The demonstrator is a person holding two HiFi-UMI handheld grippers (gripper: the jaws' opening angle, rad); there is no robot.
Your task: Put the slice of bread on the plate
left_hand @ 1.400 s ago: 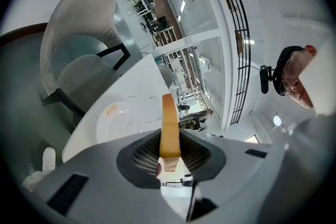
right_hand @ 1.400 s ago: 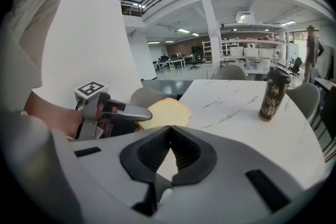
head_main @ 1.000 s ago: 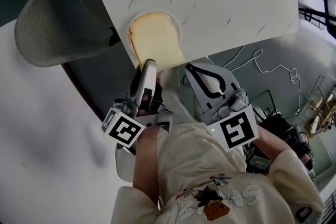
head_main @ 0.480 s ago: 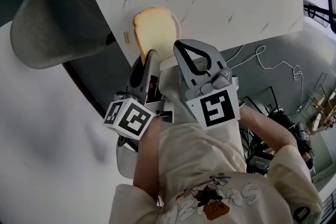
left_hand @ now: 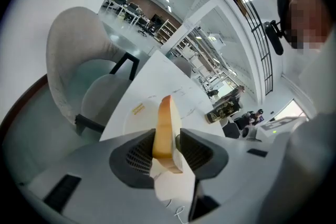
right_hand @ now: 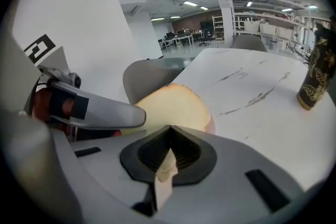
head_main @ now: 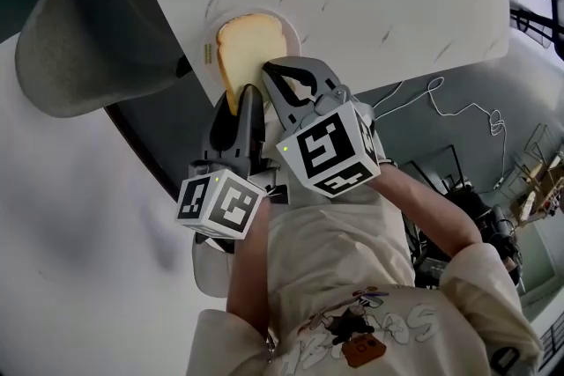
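Note:
The slice of bread lies over the white plate at the near edge of the marble table. My left gripper reaches in from below, its jaws either side of the slice's near edge. In the left gripper view the bread shows edge-on between the opening jaws, with a thin gap at the right pad. My right gripper hovers shut over the slice's near right part. In the right gripper view its tips meet in front of the bread.
A grey chair stands left of the table. A dark can sits far across the tabletop. A small yellow sticker lies beside the plate. White cables trail on the floor to the right.
My right gripper swung from the lower right up and left until it is over the bread's near edge. The left gripper rolled a little and dipped, staying at the slice.

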